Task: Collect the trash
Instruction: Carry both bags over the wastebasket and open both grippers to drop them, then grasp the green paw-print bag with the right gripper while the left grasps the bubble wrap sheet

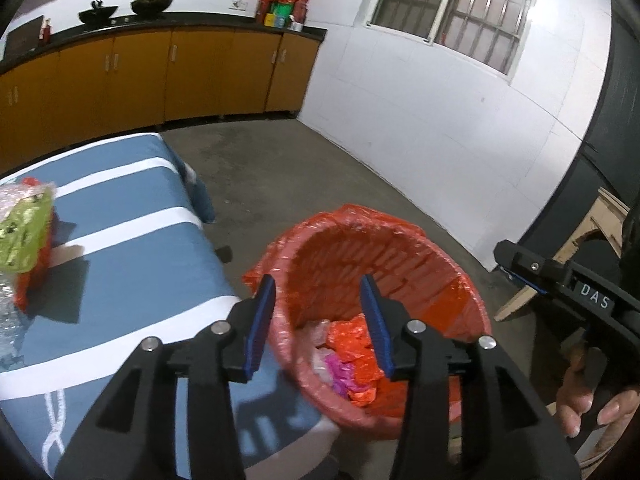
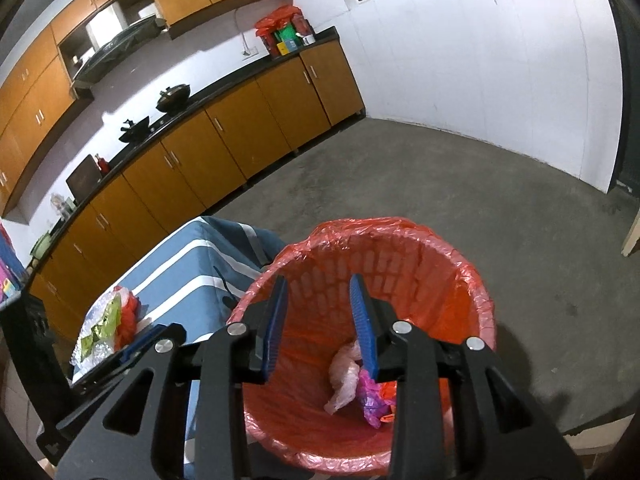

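A pink waste basket (image 2: 460,280) lined with a red plastic bag (image 1: 452,304) stands upright at lower centre, holding crumpled red, pink and clear wrappers (image 2: 348,376). At far left, a pile of green, red and clear plastic trash (image 1: 24,224) lies on the blue striped surface (image 1: 132,248).

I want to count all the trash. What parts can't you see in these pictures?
- Bin bottom: right wrist view, the right gripper covers part of the bags.
- Trash pile on the table: left wrist view, pile cut off by the left edge, blurred.
- Counter items: too small to identify.
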A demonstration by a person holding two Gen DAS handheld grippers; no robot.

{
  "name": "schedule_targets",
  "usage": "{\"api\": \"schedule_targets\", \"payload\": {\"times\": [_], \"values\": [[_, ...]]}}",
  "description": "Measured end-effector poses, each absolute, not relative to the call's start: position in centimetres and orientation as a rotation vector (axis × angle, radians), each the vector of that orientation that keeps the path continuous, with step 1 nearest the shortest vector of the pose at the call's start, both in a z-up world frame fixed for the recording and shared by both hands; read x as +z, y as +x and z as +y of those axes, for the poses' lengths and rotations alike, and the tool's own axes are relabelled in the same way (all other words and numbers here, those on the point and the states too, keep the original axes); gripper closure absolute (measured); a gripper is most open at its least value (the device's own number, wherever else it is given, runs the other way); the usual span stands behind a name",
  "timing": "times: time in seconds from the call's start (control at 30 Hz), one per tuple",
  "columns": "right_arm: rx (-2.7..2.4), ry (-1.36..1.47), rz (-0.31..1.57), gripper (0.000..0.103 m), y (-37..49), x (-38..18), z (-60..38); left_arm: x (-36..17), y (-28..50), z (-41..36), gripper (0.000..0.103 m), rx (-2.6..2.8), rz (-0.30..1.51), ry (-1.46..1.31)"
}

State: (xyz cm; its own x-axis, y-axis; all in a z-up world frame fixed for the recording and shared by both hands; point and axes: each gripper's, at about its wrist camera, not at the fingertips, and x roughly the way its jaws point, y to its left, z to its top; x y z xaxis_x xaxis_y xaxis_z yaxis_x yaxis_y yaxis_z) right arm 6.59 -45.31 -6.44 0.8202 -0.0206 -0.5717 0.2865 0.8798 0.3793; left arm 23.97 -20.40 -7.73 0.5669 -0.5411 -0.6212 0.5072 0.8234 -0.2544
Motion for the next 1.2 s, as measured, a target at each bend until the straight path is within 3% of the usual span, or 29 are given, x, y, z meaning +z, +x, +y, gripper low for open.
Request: {"api": "schedule_targets", "payload": {"times": [0.13, 0.23, 0.43, 0.8, 1.2], "values": [[-0.161, 0.44, 0.593, 0.069, 6.8, -6.2, -44.2, -7.4, 24.0, -18.5, 0.048, -0.561, 0.729, -0.062], [-0.155, 0.42, 0.587, 0.061, 7.0, -5.9, -43.4, -7.2, 23.9, -16.8, 0.045, -0.513, 0.716, -0.071], [-0.118, 0.376, 0.583, 0.054, 7.7, -5.3, -41.1, -6.8, 23.6, -13.4, 0.037, -0.429, 0.687, -0.078], [0.045, 0.239, 0.587, 0.052, 10.9, -4.3, -33.6, -6.3, 22.2, -3.3, 0.032, -0.187, 0.591, -0.08], [0.317, 0.095, 0.603, 0.053, 17.0, -4.0, -19.1, -5.9, 20.3, 9.4, 0.03, 0.126, 0.535, -0.15]]}}
